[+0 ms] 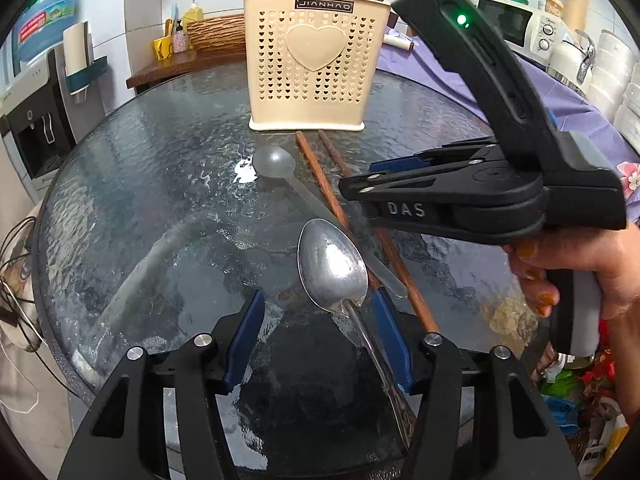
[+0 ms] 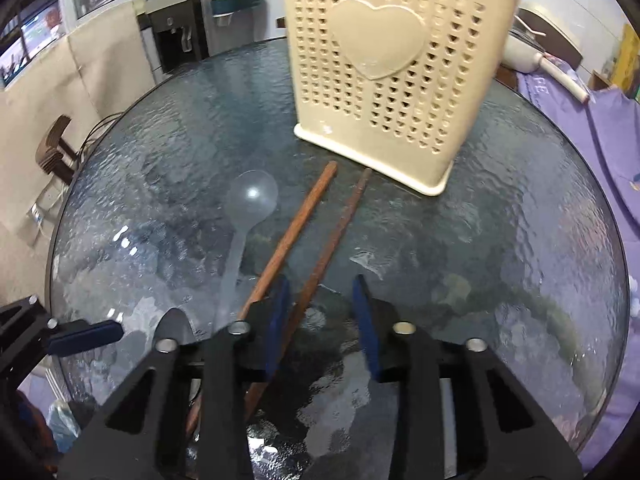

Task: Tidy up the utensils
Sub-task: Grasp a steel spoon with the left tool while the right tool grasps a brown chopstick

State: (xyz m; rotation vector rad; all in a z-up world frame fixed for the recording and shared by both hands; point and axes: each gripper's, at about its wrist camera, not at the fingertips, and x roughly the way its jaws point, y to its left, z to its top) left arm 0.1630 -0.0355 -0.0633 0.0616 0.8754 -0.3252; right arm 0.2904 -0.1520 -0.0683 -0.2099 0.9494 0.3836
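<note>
Beside the cream holder point(image 2: 396, 76), our right gripper point(image 2: 322, 300) stood open around one chopstick point(image 2: 332, 240); our left gripper point(image 1: 318, 312) straddled the metal spoon point(image 1: 332, 268), unclamped.

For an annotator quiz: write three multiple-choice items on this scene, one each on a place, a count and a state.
1. Against the holder, the plastic spoon lies: A inside it; B on the table before it; C behind it.
2. Wooden chopsticks on the table: A one; B two; C four.
3. The right gripper's jaws: A open around a chopstick; B shut on the spoon; C open, empty.
Key: B, it rests on glass; B, two sticks show; A, a gap shows beside the stick.
</note>
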